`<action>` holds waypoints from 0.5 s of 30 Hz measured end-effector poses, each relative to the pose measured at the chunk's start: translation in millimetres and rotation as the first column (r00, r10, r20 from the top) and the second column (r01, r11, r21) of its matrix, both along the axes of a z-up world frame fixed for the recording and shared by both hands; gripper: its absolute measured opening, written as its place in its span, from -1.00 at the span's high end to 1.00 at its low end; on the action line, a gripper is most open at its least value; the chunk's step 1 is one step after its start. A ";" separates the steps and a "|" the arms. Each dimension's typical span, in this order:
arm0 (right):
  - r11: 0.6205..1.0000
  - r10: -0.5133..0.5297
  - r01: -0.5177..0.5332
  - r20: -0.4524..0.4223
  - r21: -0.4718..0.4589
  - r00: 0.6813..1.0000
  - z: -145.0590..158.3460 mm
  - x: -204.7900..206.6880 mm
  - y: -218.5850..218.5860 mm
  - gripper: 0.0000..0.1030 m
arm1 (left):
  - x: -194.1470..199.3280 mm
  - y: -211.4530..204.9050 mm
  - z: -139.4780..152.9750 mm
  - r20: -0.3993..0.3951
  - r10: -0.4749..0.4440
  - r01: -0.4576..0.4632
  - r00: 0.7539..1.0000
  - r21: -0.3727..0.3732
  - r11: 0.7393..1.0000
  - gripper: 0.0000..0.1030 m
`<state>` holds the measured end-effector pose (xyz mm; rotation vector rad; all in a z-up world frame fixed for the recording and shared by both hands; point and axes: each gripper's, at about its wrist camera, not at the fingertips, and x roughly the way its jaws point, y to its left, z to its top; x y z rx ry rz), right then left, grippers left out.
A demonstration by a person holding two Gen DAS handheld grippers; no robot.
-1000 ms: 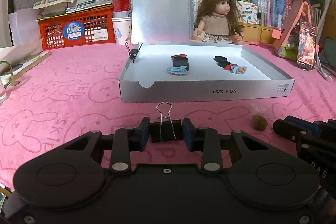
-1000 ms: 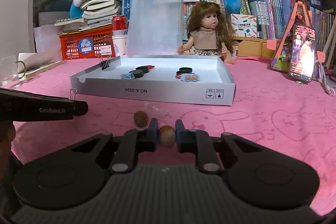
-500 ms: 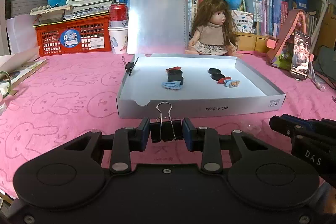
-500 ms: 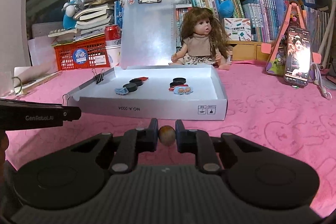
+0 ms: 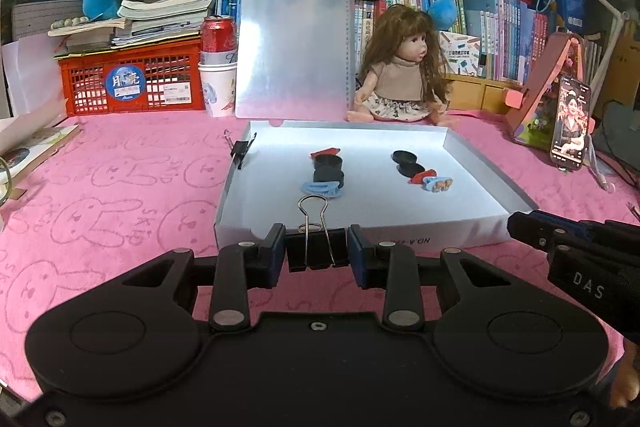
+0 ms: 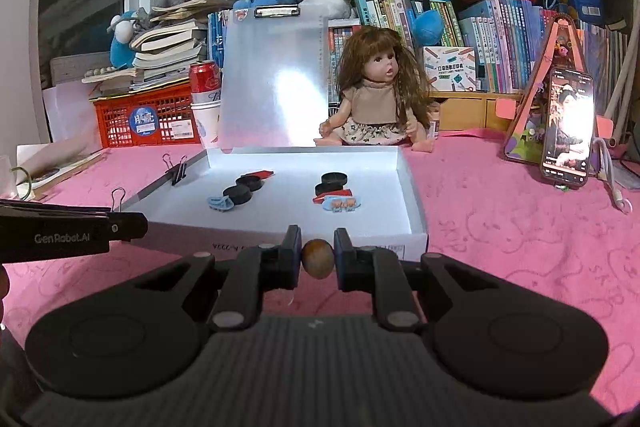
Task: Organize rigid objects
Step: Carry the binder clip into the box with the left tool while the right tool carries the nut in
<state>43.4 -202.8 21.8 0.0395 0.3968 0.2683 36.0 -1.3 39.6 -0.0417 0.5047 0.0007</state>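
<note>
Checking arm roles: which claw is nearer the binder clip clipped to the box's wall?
Left. The left claw faces that wall's binder clip; the right claw sits toward the opposite side.

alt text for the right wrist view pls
The right gripper pinches a small brown nut between its fingers, just short of an open white box on a pink cloth. The box holds black discs and small blue and red pieces; the left gripper enters from the left.

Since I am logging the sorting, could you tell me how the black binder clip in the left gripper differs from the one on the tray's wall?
The held black binder clip is gripped clear of the white cardboard tray; the other black binder clip is clamped onto its left wall. The held one's wire handles point up; the other's tilt sideways. Both are black with silver wire handles.
</note>
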 end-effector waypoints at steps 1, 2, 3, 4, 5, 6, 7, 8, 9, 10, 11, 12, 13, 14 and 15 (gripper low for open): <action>1.000 0.001 -0.001 0.000 0.002 1.000 0.7 1.4 0.1 0.59 | 1.6 -0.2 1.1 -0.001 -0.004 0.004 1.000 -0.003 1.000 0.38; 1.000 0.001 -0.001 0.000 0.005 1.000 1.5 3.0 0.0 0.59 | 3.3 -0.6 2.2 0.000 -0.007 0.007 1.000 -0.005 1.000 0.38; 1.000 0.000 0.000 0.000 0.009 1.000 2.3 4.3 -0.5 0.59 | 4.8 -0.9 3.1 0.001 -0.009 0.009 1.000 -0.005 1.000 0.38; 1.000 0.000 0.000 -0.001 0.013 1.000 3.1 6.1 -0.7 0.59 | 6.7 -1.5 4.3 0.002 -0.011 0.011 1.000 -0.005 1.000 0.38; 1.000 0.000 0.000 -0.001 0.017 1.000 3.9 7.6 -0.8 0.59 | 8.7 -2.1 5.5 0.004 -0.013 0.013 1.000 -0.003 1.000 0.38; 1.000 0.000 0.000 -0.001 0.019 1.000 4.8 9.2 -0.7 0.59 | 10.8 -2.7 6.8 0.006 -0.016 0.016 1.000 -0.003 1.000 0.38; 1.000 -0.001 0.001 0.001 0.020 1.000 5.6 10.7 -0.6 0.59 | 12.6 -3.1 7.8 0.007 -0.018 0.018 1.000 -0.003 1.000 0.38; 1.000 0.000 0.000 0.003 0.019 1.000 6.4 12.1 -0.2 0.59 | 15.2 -3.4 9.1 0.007 -0.020 0.020 1.000 -0.005 1.000 0.38; 1.000 0.000 0.000 0.006 0.018 1.000 7.2 13.0 0.3 0.59 | 17.9 -3.7 10.2 0.007 -0.022 0.022 1.000 -0.007 1.000 0.38; 1.000 0.000 0.000 0.009 0.015 1.000 7.9 14.2 1.0 0.59 | 20.3 -4.1 11.2 0.006 -0.023 0.023 1.000 -0.008 1.000 0.38; 1.000 0.003 -0.003 0.011 0.012 1.000 8.6 15.9 1.9 0.59 | 23.3 -4.5 12.2 0.006 -0.024 0.025 1.000 -0.009 1.000 0.38; 1.000 0.005 -0.005 0.012 0.010 1.000 9.4 17.7 2.8 0.59 | 25.5 -4.9 12.8 0.006 -0.027 0.027 1.000 -0.009 1.000 0.38; 1.000 0.006 -0.006 0.013 0.007 1.000 10.1 19.4 3.6 0.59 | 27.8 -5.7 13.6 0.007 -0.029 0.029 1.000 -0.008 1.000 0.38; 1.000 0.007 -0.007 0.016 0.002 1.000 10.6 21.4 4.6 0.59 | 30.3 -6.1 14.2 0.006 -0.030 0.030 1.000 -0.008 1.000 0.38; 1.000 0.006 -0.006 0.018 -0.001 1.000 11.0 23.3 5.6 0.59 | 32.8 -6.4 14.8 0.003 -0.030 0.030 1.000 -0.011 0.999 0.38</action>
